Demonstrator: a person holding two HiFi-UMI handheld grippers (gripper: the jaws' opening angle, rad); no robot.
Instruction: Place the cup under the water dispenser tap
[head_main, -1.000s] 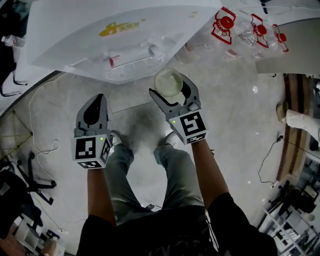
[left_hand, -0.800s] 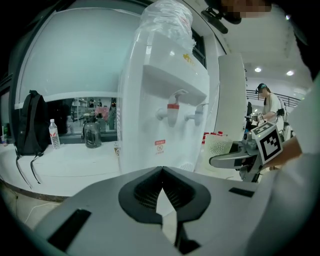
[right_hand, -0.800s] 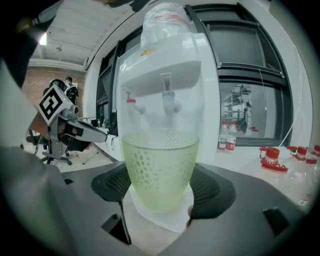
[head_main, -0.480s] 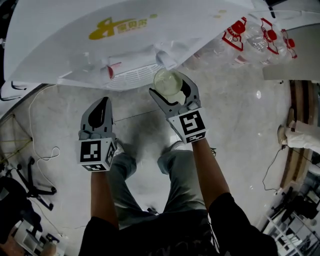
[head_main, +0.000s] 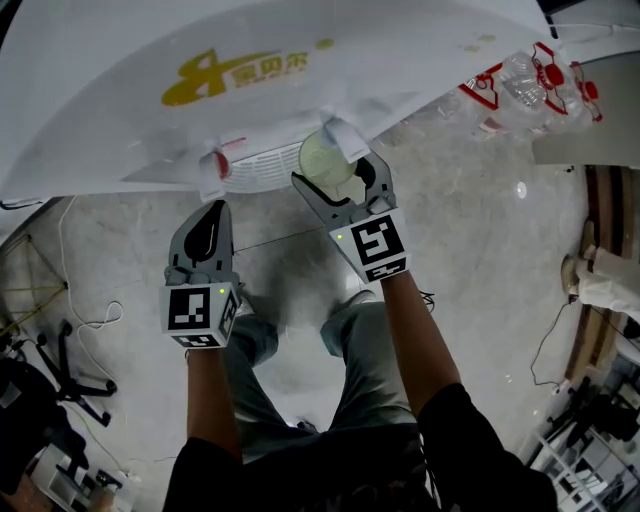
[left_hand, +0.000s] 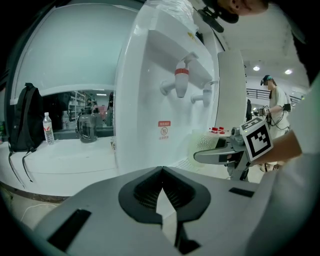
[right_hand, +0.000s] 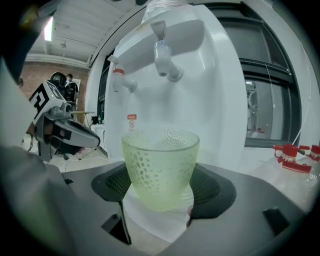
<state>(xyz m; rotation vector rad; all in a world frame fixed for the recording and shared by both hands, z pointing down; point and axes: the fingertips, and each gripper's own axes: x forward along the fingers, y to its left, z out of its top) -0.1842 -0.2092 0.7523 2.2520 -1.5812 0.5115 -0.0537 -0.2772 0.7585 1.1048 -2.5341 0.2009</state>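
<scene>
Head view and both gripper views of a person standing before a white plastic water dispenser (head_main: 150, 130) that carries a yellow logo on its top. The right gripper (head_main: 336, 172) is clamped on a pale green, translucent plastic cup with a dotted texture (head_main: 322, 158), its two dark padded jaws pressing the cup's opposite sides; the cup is upright and empty. In the right gripper view the cup sits directly below the pale-collared tap (right_hand: 161, 50), the right-hand one of the two, with clear air between rim and spout, while the red-collared tap (right_hand: 118, 75) lies to its left. From the head view the same pale tap overlaps the far edge of the cup's rim, and the white slotted drip grille (head_main: 262, 170) lies just left of the cup; whether the cup's base touches the grille cannot be told. The left gripper (head_main: 207, 232) is held near and to the left of the cup, well short of the dispenser, its jaws pressed together with nothing between them. Clear plastic bottles with red labels (head_main: 530, 75) lie at the far right, beside the dispenser.
</scene>
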